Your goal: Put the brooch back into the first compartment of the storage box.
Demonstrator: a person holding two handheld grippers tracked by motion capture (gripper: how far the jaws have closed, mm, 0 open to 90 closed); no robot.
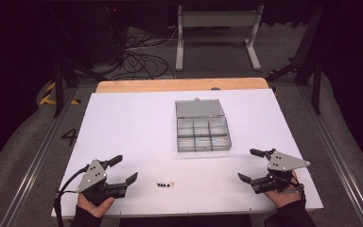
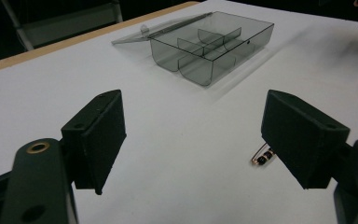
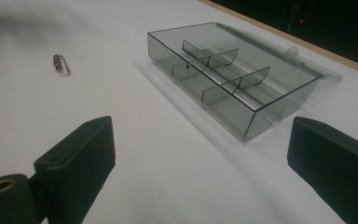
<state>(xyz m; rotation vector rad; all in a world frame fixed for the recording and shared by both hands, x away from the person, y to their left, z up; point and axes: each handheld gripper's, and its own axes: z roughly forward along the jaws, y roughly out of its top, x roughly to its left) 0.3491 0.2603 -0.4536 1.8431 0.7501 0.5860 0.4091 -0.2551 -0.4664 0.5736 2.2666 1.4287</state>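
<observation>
The white table (image 1: 132, 123) carries a clear compartment box (image 1: 203, 134) with its lid folded back. Nearer the person than the box, well apart from it, lies a small beaded pin (image 1: 165, 185). The left gripper (image 1: 123, 171) and right gripper (image 1: 251, 165) flank the pin, both with jaws wide and empty. The pin lies flat and thin, so closing jaws could skid over it or flick it away.

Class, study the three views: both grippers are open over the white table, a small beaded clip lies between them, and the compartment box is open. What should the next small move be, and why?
Probably the left gripper should ease toward the small beaded clip and lower its open jaws around it. The clip lies loose on the white table, nearer the left gripper than the right gripper, and the compartment box stands open farther back, apparently ready to receive it.
</observation>
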